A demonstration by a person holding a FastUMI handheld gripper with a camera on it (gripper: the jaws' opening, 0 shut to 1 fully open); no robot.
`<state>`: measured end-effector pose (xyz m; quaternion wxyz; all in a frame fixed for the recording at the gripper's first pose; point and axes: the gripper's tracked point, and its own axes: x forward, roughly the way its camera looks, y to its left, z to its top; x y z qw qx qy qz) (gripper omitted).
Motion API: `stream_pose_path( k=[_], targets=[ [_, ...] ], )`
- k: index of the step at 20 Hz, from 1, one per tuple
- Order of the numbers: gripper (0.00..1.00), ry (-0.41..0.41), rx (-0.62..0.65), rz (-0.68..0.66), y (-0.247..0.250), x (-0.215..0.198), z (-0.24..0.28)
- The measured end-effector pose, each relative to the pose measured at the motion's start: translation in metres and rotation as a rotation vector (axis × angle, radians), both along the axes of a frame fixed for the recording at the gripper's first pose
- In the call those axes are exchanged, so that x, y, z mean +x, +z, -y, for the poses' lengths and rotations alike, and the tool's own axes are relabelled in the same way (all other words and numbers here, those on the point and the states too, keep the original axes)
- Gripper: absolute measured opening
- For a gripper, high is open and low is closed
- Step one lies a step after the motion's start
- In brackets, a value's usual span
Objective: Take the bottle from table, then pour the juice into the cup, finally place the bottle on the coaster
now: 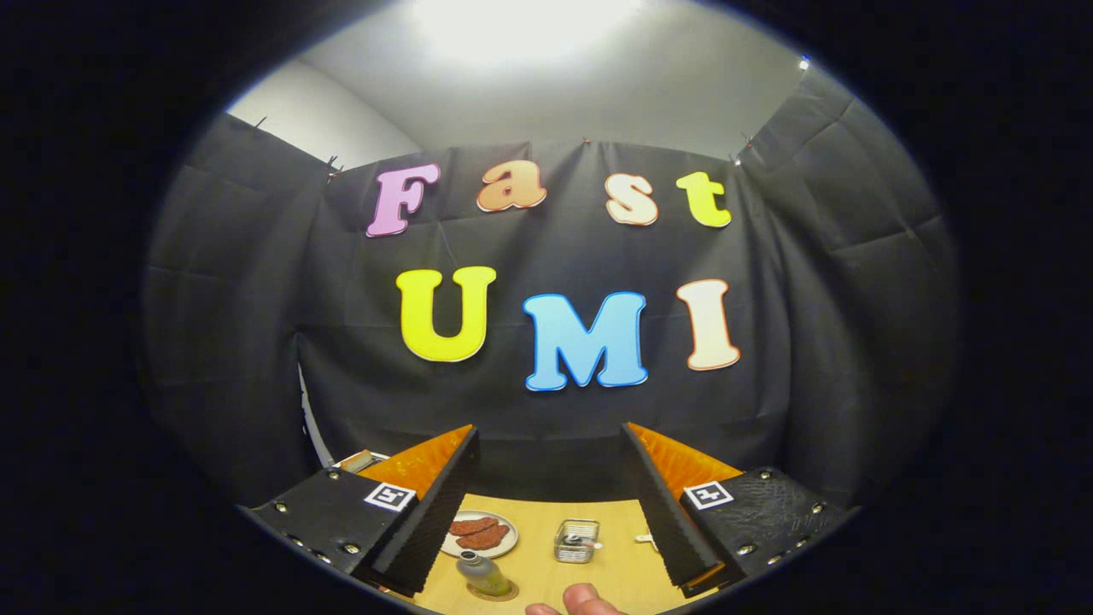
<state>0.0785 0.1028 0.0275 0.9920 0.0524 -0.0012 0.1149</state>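
Gripper: the gripper (551,504) rides high above the wooden table (619,568), its two fingers spread wide apart with nothing between them but open air and the table far below.
Fingers: the left finger (431,504) and the right finger (662,504) each slope down and outward; neither touches any object.
Bottle: the bottle (480,574) stands upright on the table, seen from above, in the gap between the fingers but closer to the left finger's inner edge. It is well below the fingers and apart from both.
Coaster: a round dark coaster (504,592) lies under the bottle's base, its rim showing around the bottom of the bottle.
Cup: a clear, squarish cup (576,541) sits on the table to the right of the bottle, near the middle of the gap between the fingers, farther toward the table's far edge than the bottle. What it holds is too small to tell.
Plate: a pale plate (505,547) with reddish-brown pieces of food (478,532) rests beyond the bottle, just beside the left finger and partly hidden by it.
Small item: a little white object (642,538) lies by the right finger's inner edge; its kind is unclear.
Hand: fingertips of a person's hand (581,600) show at the table's near edge, to the right of the bottle and apart from it.
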Motion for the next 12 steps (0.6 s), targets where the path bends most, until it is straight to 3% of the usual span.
stream_pose_path(
  k=[3,12],
  targets=[
    [0.99,-0.031,-0.01,0.016,0.023,-0.007,0.027],
    [0.99,-0.106,-0.031,0.046,0.025,-0.024,0.079]
  ],
)
